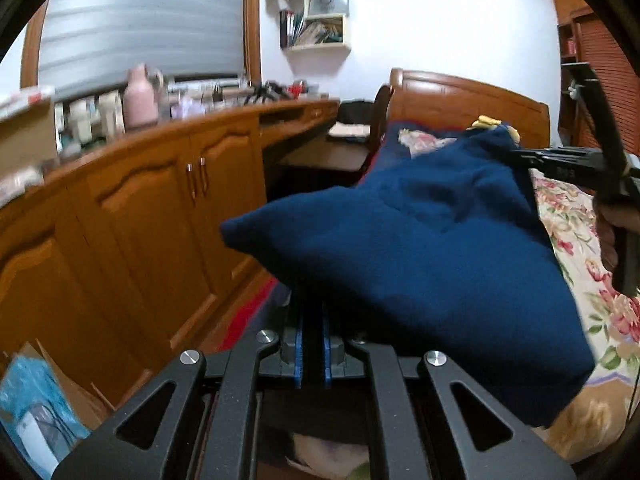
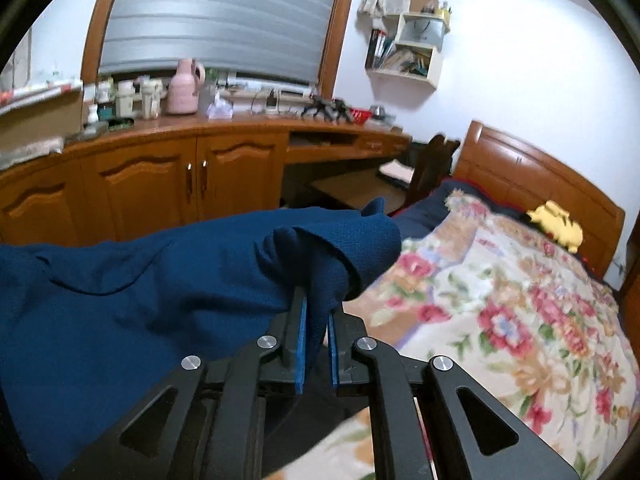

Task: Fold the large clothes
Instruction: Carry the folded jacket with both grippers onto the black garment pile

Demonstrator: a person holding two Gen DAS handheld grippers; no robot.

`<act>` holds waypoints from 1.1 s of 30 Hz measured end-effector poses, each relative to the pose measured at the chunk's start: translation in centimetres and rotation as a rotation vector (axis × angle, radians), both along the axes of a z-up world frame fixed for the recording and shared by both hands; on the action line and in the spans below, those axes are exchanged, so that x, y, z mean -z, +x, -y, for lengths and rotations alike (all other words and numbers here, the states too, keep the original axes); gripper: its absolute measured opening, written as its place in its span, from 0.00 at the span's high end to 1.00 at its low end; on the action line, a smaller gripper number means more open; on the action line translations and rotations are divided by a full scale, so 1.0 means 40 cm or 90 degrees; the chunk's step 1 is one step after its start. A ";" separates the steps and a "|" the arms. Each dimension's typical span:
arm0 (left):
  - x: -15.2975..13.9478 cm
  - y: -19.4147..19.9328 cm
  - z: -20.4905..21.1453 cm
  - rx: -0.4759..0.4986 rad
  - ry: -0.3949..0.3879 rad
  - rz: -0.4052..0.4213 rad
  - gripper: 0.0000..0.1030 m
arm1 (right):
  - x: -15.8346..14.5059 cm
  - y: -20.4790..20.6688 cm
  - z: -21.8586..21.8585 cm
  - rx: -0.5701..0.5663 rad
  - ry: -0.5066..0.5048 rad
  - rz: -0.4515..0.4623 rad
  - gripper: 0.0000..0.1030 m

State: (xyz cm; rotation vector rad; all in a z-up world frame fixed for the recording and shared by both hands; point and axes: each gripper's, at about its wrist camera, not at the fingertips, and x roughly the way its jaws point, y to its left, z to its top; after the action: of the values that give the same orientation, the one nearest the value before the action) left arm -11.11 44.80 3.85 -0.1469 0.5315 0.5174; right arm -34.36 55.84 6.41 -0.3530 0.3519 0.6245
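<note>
1. the blue garment (image 2: 140, 280) hangs in the air above the bed (image 2: 500, 320), stretched between the two grippers, not lying flat.
2. the right gripper (image 2: 318, 320) is nearly closed, a bunched fold of cloth pinched between its blue pads (image 2: 299, 344).
3. the left gripper (image 1: 313, 332) is narrowed to a slim gap; cloth drapes over its tips (whether it truly pinches the cloth, i cannot tell).
4. to do this well, i judge: keep both grippers level and the top edge taut, then lower evenly onto the bed; slack could bring creases.

Two cameras looking over the bed
Both are sitting close behind the dark blue cloth (image 1: 420, 248) (image 2: 120, 288), facing the brown wooden cupboards (image 1: 132, 216) (image 2: 160, 184).
</note>
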 end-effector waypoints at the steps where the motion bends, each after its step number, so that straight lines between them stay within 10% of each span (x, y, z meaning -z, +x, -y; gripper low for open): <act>1: 0.021 0.000 -0.001 -0.006 -0.001 -0.004 0.93 | 0.017 0.002 -0.007 0.001 -0.007 -0.007 0.85; 6: 0.042 -0.016 0.012 -0.002 -0.004 0.011 0.93 | 0.027 -0.015 0.005 -0.001 0.000 -0.019 0.65; 16: 0.031 -0.072 -0.005 -0.025 -0.012 0.013 0.86 | 0.038 -0.148 -0.063 -0.180 0.026 -0.097 0.65; 24: -0.027 -0.153 0.027 -0.011 0.001 0.063 0.17 | 0.048 -0.181 -0.035 -0.192 0.049 -0.101 0.65; 33: -0.068 -0.172 0.072 0.000 0.023 0.074 0.13 | 0.147 -0.174 -0.076 -0.193 -0.019 -0.097 0.65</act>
State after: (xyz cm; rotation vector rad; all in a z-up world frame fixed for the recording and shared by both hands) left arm -18.00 41.90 6.55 -0.1407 0.4092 0.5147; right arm -41.32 58.86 0.54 -0.3927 0.4585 0.9476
